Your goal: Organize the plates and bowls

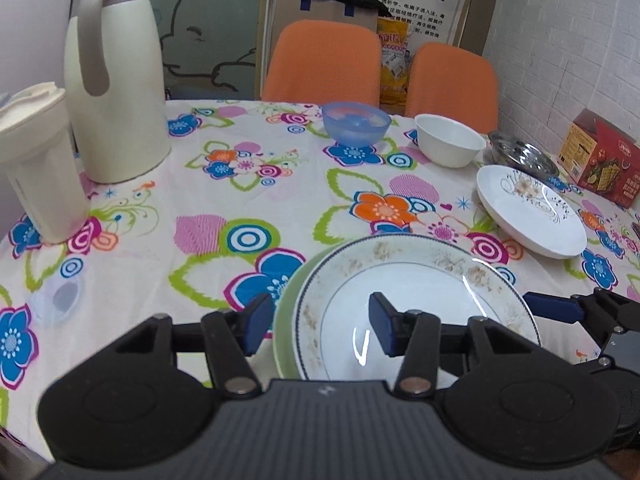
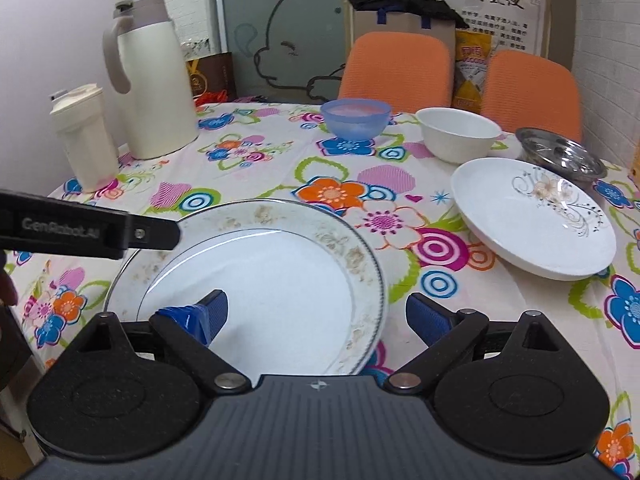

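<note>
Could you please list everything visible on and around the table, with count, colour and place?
rimmed plate: 1, white with brownish border, nearest, on top of green plate
green plate: 1, pale green, beneath rimmed plate
floral plate: 1, white, right
blue bowl: 1, translucent blue, far centre
white bowl: 1, white, beside blue bowl
steel dish: 1, metallic, far right
jug: 1, cream, far left
tumbler: 1, cream, left
chairs: 2, orange, behind table
box: 1, red, right edge
left gripper: open, straddling plates' left rim
right gripper: open, straddling plate's right rim
</note>
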`<action>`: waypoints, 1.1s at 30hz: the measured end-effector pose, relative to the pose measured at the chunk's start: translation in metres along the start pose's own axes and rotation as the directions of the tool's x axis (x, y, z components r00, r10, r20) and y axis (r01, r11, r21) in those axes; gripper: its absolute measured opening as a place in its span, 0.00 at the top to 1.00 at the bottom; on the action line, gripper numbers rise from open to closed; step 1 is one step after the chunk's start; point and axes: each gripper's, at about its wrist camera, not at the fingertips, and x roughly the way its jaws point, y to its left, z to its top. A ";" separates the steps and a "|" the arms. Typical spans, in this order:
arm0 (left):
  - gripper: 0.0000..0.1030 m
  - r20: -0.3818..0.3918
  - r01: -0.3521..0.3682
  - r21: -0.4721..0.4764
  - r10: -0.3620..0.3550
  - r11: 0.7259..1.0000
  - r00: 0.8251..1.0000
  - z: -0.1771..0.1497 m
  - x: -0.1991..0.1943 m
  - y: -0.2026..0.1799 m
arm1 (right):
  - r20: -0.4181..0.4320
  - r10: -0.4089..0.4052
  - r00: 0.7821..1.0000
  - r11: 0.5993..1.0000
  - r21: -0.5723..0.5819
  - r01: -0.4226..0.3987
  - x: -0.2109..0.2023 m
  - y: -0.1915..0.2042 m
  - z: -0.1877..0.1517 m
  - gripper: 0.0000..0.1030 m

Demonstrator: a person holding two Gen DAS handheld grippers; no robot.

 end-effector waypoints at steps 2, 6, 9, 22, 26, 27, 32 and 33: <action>0.51 0.015 -0.009 -0.010 0.009 1.000 1.000 0.002 -0.005 0.004 | 0.009 0.014 1.000 1.000 0.010 -0.014 -0.004 -0.003 0.002 0.19; 0.50 0.017 -0.007 -0.039 0.007 0.999 1.000 0.002 -0.009 0.009 | 0.010 0.019 1.000 1.000 -0.009 -0.019 -0.007 0.000 0.001 0.19; 0.48 0.006 -0.009 -0.048 0.010 0.999 1.000 -0.002 -0.010 0.007 | 0.016 0.034 0.999 0.999 -0.009 -0.034 -0.012 0.001 -0.001 0.19; 0.38 0.043 0.037 -0.151 -0.031 0.988 0.999 -0.029 -0.048 0.001 | 0.053 0.065 0.996 0.993 0.096 -0.070 -0.044 -0.011 -0.006 0.19; 0.37 0.059 0.032 -0.171 -0.023 0.985 0.998 -0.034 -0.058 0.003 | 0.041 0.088 0.995 0.987 0.132 -0.092 -0.047 -0.012 -0.011 0.19; 0.37 0.063 0.031 -0.177 -0.020 0.984 0.998 -0.035 -0.060 0.004 | 0.040 0.092 0.995 0.986 0.137 -0.096 -0.048 -0.012 -0.011 0.19; 0.37 0.074 0.035 -0.181 -0.022 0.983 0.997 -0.040 -0.066 0.006 | 0.058 0.078 0.995 0.986 0.145 -0.086 -0.056 -0.012 -0.012 0.18; 0.37 0.072 0.035 -0.179 -0.022 0.983 0.997 -0.040 -0.066 0.006 | 0.062 0.073 0.995 0.987 0.142 -0.081 -0.058 -0.013 -0.012 0.18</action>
